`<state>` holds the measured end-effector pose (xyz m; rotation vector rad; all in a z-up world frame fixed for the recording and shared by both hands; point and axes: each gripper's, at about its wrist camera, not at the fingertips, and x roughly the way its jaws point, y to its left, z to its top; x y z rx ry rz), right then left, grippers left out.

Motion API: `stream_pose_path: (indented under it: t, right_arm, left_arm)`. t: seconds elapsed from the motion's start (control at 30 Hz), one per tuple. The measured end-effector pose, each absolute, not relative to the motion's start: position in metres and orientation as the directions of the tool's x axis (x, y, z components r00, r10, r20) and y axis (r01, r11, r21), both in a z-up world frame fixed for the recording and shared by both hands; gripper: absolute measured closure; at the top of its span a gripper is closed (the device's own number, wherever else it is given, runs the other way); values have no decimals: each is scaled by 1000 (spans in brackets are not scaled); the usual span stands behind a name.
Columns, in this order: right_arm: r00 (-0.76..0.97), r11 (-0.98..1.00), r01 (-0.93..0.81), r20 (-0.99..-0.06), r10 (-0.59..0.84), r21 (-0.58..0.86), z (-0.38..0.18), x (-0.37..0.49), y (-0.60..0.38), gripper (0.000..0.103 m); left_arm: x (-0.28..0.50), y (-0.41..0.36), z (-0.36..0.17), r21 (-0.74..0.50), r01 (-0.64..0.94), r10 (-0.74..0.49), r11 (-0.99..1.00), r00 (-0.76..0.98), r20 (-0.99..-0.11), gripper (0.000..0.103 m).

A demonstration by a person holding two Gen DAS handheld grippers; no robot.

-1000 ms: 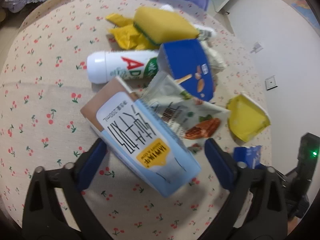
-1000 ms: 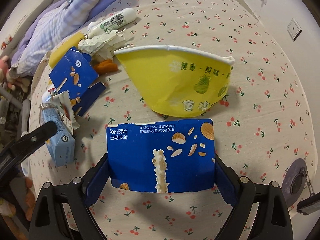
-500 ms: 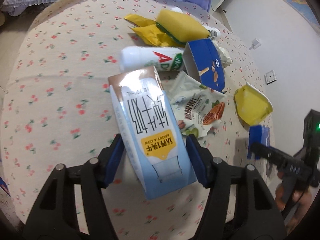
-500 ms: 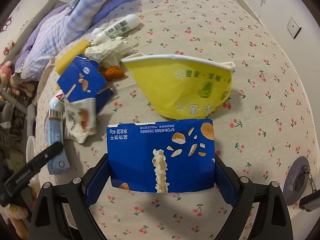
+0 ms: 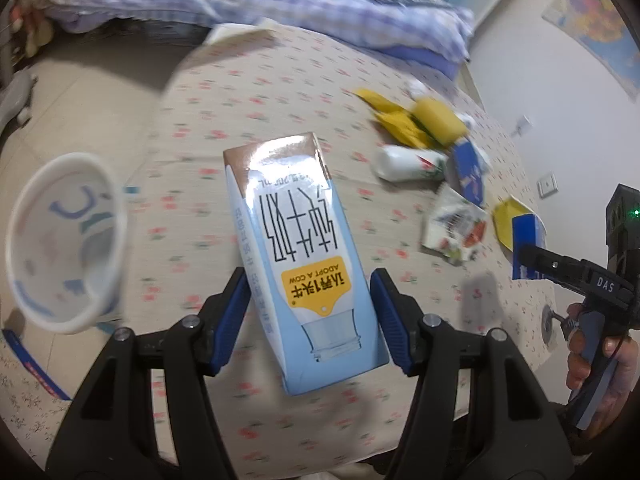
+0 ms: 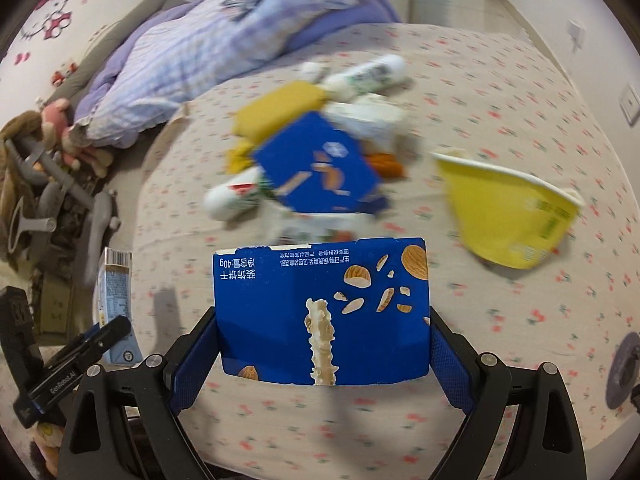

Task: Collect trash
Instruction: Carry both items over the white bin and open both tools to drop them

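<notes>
My left gripper point(image 5: 309, 280) is shut on a light-blue milk carton point(image 5: 296, 248), held lengthwise above the cherry-print bedspread point(image 5: 192, 200). A flattened blue snack box point(image 6: 320, 300) is clamped by its side edges in my right gripper point(image 6: 323, 320), which is shut on it and raised off the bed. In the left wrist view the right gripper shows at the far right in a person's hand point(image 5: 600, 364). A white bin point(image 5: 72, 158) stands at the left, its mouth facing me.
Loose trash lies on the bed: a yellow paper bowl point(image 6: 508, 216), an open blue box point(image 6: 320, 168), a white bottle point(image 6: 236, 196), a yellow sponge point(image 6: 276, 112) and a snack packet point(image 5: 456, 228). A checked quilt point(image 6: 192, 52) lies behind, with toys point(image 6: 60, 136) at the left.
The left jaws closed on the milk carton and lifted it away from the pile to the left, bringing the white bin into view. The right gripper rose with the blue box.
</notes>
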<state>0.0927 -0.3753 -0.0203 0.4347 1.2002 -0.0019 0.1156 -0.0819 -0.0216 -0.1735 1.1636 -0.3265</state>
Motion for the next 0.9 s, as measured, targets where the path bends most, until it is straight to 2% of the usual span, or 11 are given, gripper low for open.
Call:
stream_pose_path:
  t: [0.53, 0.77, 0.8, 0.87, 0.9]
  right_arm:
    - [341, 934, 54, -886, 314, 352, -8, 146, -238, 8]
    - [303, 935, -4, -891, 339, 355, -18, 166, -181, 8]
    - [298, 934, -9, -890, 344, 358, -19, 168, -175, 8]
    - [290, 931, -20, -889, 353, 363, -22, 172, -164, 8]
    - [286, 930, -25, -889, 357, 366, -22, 174, -158, 8]
  left_arm:
    - [118, 49, -21, -285, -59, -226, 957, 468, -855, 40]
    - [135, 91, -33, -258, -96, -179, 961, 491, -852, 39]
    - [137, 96, -37, -250, -107, -168, 962, 486, -858, 38]
    - [138, 102, -39, -235, -132, -147, 963, 475, -868, 26]
    - [138, 105, -40, -223, -147, -130, 964, 469, -873, 16]
